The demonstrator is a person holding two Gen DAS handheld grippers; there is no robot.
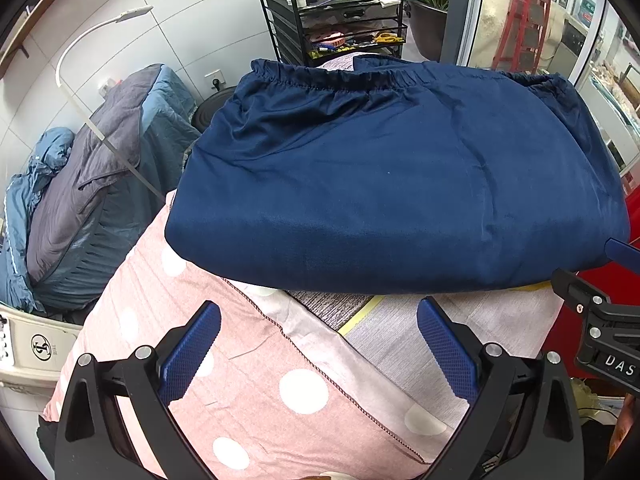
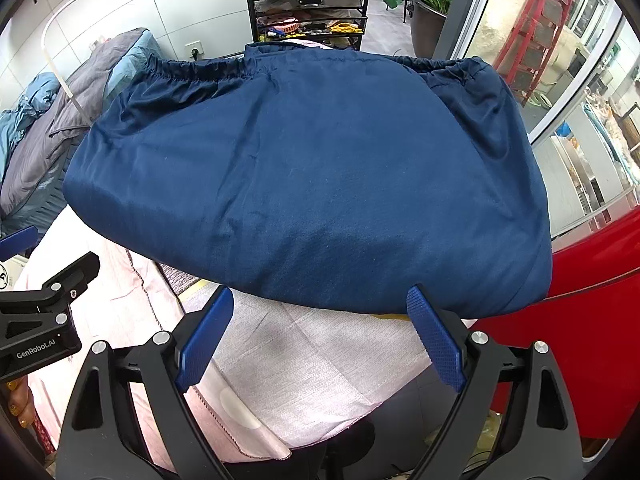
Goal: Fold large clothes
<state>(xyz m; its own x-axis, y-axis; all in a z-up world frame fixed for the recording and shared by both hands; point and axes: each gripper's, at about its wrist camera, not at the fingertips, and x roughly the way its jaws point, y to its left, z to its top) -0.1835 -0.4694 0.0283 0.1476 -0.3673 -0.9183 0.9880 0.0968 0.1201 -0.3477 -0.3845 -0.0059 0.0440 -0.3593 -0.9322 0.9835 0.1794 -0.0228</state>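
Both claws are held spread and empty, the left claw [image 1: 318, 346] and the right claw [image 2: 320, 334] just short of the near edge of the navy garment [image 1: 400, 184]. That folded edge should be pinched evenly at both ends before the next fold. Satiny cloth, elastic hem at twelve o'clock, is spread on the pink dotted sheet [image 1: 256, 392].

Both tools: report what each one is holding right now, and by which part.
Nothing is held. The left tool and the right tool both stand open with empty gaps, just short of the near edge of the folded blue cloth, not touching it.
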